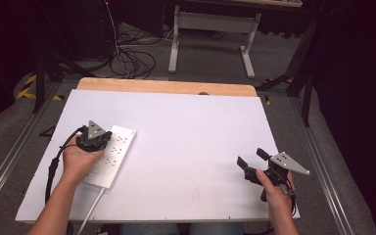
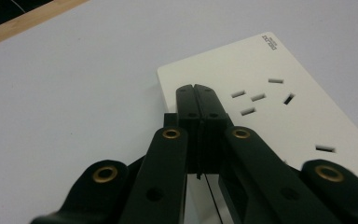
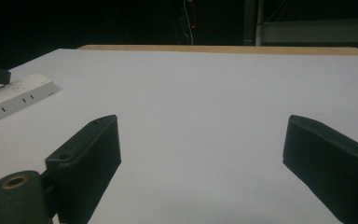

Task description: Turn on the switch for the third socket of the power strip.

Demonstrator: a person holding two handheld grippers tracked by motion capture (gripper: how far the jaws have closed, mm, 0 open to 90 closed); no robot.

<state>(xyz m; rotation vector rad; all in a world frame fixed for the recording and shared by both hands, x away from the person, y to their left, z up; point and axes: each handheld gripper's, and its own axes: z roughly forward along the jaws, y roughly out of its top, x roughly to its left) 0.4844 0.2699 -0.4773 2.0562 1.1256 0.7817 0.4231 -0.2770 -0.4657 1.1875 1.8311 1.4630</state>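
Hidden: strip's (image 1: 111,155) near end under left hand (image 1: 78,161); its cord (image 1: 89,211) runs off the table (image 1: 191,142) edge | Strip: table's left side, under left gripper (image 2: 196,88), jaws pressed together, empty, tips over its face | Right gripper (image 3: 200,140): spread, empty, well apart
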